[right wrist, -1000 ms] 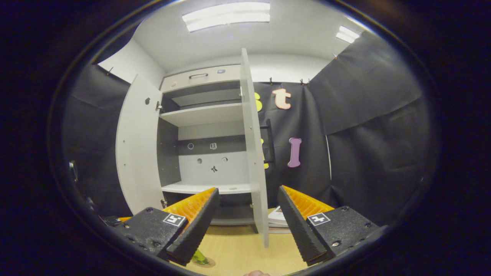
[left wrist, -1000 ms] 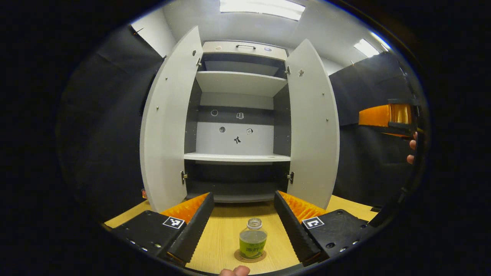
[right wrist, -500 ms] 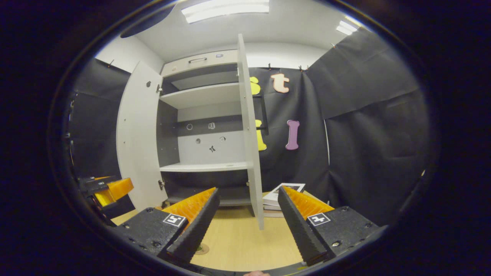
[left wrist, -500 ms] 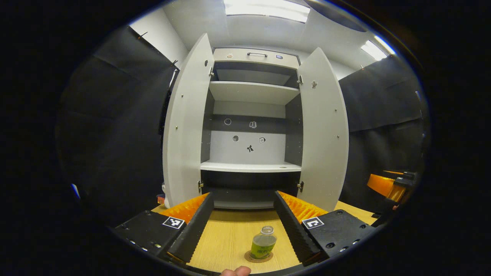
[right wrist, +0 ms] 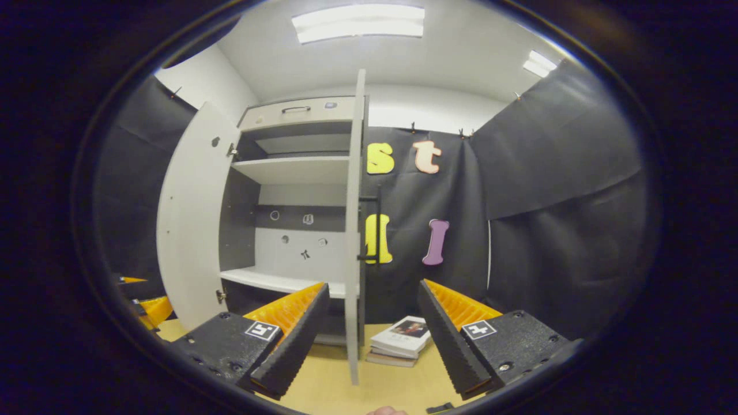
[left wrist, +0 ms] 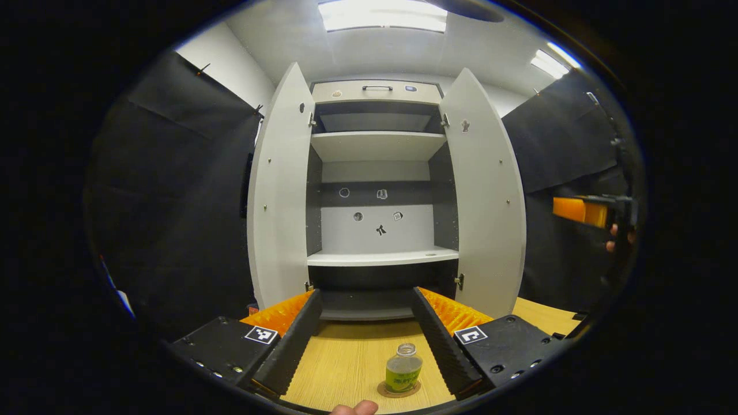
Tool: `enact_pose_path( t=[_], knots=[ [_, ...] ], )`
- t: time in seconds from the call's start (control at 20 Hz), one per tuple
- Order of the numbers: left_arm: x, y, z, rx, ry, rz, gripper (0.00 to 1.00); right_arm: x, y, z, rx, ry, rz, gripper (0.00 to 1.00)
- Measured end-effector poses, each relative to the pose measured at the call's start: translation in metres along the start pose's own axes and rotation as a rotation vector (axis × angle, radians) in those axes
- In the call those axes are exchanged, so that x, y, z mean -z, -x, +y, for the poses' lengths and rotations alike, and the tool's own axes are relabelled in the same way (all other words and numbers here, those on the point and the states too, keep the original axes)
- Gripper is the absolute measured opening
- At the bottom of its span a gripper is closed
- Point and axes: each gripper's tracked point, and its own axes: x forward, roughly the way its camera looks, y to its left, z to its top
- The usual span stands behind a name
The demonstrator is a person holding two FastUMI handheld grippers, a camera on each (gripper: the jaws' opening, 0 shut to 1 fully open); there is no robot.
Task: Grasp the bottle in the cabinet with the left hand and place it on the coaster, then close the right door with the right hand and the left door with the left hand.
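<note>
Jaws of both grippers gape wide, holding nothing. The bottle (left wrist: 403,373) sits on its coaster (left wrist: 399,390); both cabinet doors need shutting.

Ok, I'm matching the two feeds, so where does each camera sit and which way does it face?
Left gripper view: rides the left gripper, facing the open cabinet head-on; its open fingers flank the bottle on the coaster.
Right gripper view: rides the right gripper, facing the right door edge-on, with books beyond.
Shared: cabinet, both doors, table.
</note>
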Motion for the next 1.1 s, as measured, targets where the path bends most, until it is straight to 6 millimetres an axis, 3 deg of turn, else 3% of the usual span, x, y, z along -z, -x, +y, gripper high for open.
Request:
enact_pose_path(
  t=[0.15,0.3,0.45,0.9,1.05,1.1],
  knots=[
    [0.005,0.002,0.001,-0.022,0.002,0.006,0.95,-0.035,-0.046,-0.017,-0.010,-0.009,-0.027,1.00],
    [0.007,0.003,0.004,-0.038,0.013,0.008,0.95,-0.048,-0.084,-0.023,-0.007,-0.040,-0.036,1.00],
    [0.011,0.006,0.012,-0.060,0.023,0.018,0.96,-0.056,-0.107,-0.024,0.024,-0.035,-0.060,1.00],
    [0.031,0.012,0.032,-0.114,0.073,0.068,0.96,-0.060,-0.106,-0.019,0.029,-0.017,-0.071,0.97],
    [0.030,0.012,0.038,-0.123,0.077,0.066,1.00,-0.059,-0.104,0.002,-0.027,-0.066,-0.051,0.97],
    [0.030,0.013,0.041,-0.124,0.077,0.064,0.96,-0.058,-0.104,0.011,-0.046,-0.069,-0.045,0.97]
  ],
)
